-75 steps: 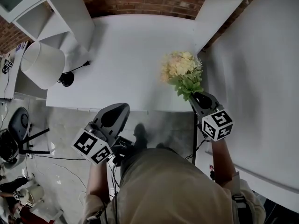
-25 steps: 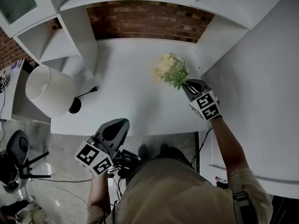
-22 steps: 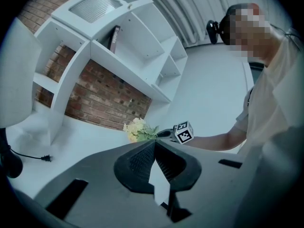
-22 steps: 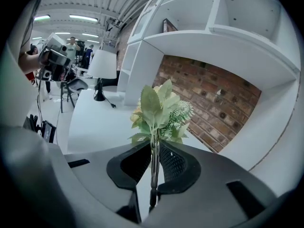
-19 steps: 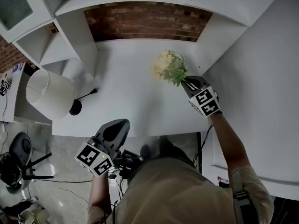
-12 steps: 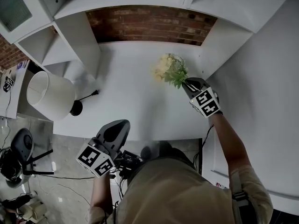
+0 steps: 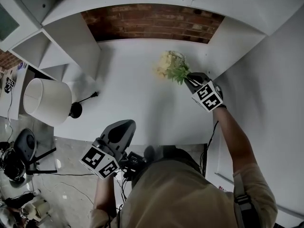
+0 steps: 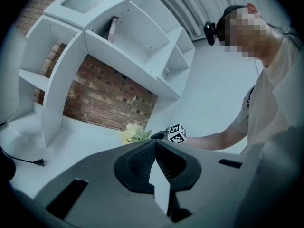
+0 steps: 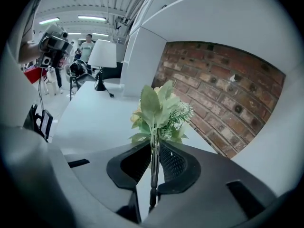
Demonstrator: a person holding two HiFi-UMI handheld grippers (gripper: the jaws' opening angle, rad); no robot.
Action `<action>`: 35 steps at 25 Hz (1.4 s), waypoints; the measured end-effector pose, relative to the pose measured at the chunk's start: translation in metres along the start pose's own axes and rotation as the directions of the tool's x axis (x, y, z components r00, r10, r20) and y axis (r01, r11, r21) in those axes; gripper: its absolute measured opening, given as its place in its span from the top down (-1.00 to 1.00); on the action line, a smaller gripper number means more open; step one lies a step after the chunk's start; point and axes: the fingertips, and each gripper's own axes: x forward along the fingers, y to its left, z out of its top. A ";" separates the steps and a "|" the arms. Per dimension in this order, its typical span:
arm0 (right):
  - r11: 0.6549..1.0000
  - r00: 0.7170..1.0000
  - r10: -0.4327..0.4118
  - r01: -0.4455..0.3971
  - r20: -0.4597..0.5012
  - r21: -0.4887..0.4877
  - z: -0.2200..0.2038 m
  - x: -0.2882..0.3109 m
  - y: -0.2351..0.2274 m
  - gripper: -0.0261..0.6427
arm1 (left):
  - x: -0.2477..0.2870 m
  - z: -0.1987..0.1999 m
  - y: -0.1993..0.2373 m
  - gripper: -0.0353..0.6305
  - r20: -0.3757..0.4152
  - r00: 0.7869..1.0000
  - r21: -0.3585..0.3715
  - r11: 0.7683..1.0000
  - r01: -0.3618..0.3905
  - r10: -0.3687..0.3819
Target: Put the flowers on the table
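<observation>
white table (image 7: 124,96), flowers (image 7: 171,66) pointing away, leftward

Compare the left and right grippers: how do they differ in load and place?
The right gripper clamps the flowers by their stems; the left gripper is shut on nothing. The right gripper reaches over the white table; the left gripper hangs off its front edge. Both share the same black build.

pale yellow flowers (image 7: 171,65), green leaves, stems pinched, above white table (image 7: 123,94)
</observation>
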 end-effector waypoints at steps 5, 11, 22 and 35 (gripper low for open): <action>1.000 1.000 0.021 -0.022 -0.019 -0.023 -0.001 0.013 -0.005 0.74 | 0.006 -0.001 0.007 0.86 -0.003 1.000 -0.012 1.000 -0.015 0.015; 0.998 0.998 0.045 -0.048 -0.048 -0.052 -0.005 0.034 -0.011 0.74 | 0.011 -0.001 0.015 0.86 -0.008 1.000 -0.015 1.000 -0.027 0.027; 0.991 0.992 0.104 -0.110 -0.075 -0.078 -0.016 0.075 -0.015 0.74 | 0.015 -0.011 0.028 0.87 -0.038 0.998 -0.045 0.997 -0.059 0.057; 0.980 0.984 0.164 -0.171 -0.076 -0.104 -0.027 0.112 -0.020 0.74 | 0.033 -0.015 0.031 0.86 -0.067 0.995 -0.059 0.995 -0.079 0.075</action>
